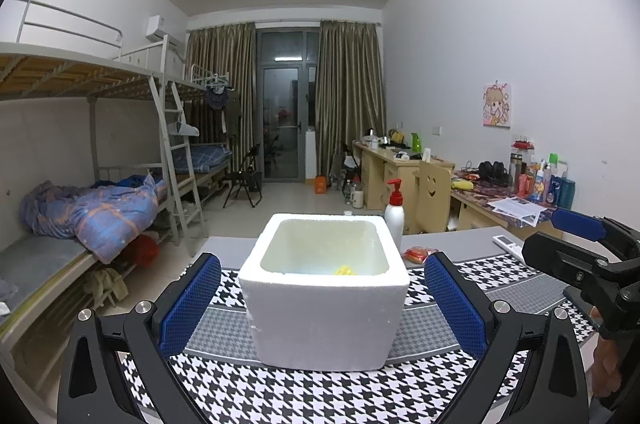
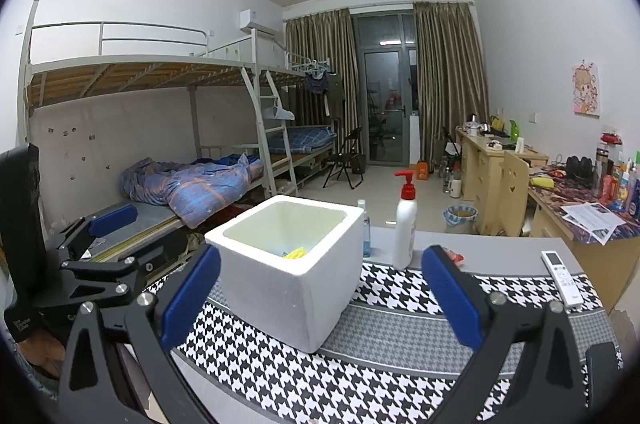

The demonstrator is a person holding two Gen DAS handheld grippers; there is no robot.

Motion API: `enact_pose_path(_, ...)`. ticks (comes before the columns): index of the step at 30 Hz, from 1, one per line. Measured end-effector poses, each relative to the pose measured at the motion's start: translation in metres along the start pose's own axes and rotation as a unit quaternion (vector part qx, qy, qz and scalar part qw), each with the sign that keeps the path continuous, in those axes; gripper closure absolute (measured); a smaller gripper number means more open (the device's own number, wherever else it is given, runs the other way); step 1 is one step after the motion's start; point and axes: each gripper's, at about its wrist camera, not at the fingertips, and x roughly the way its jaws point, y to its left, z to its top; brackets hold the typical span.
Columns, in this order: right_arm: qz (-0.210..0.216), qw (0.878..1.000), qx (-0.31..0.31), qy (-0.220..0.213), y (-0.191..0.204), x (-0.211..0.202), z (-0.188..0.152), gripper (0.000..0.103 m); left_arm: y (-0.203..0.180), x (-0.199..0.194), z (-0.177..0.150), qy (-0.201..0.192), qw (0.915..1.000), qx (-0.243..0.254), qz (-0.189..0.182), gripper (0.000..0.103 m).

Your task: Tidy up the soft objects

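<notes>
Matt, grainy white foam box [image 1: 324, 288] on woven houndstooth cloth [image 1: 304, 392]; glossy plastic pump bottle [image 2: 405, 228], upper right.

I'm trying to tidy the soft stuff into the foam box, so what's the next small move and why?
Probably reach the right gripper past the foam box toward the red packet beside the pump bottle. Both grippers are open and empty, a yellow item already lies in the box, and the packet looks like the only soft thing left on the table.
</notes>
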Motion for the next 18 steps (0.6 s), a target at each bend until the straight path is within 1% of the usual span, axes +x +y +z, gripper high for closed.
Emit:
enact_pose_path(5, -0.002, 1.0, 0.0, -0.003, 0.002, -0.009, -0.007, 0.001, 0.0, 0.0, 0.0, -0.002, 1.0, 0.0, 0.0, 0.001)
enact_pose_path(13, -0.002, 1.0, -0.001, -0.006, 0.006, -0.019, -0.013, 0.001, -0.002, -0.019, -0.013, -0.012, 0.9999, -0.003, -0.003, 0.001)
enact_pose_path(18, -0.001, 1.0, -0.001, -0.005, 0.011, -0.026, -0.021, 0.001, -0.005, -0.028, -0.019, -0.011, 0.9999, 0.0, -0.004, 0.001)
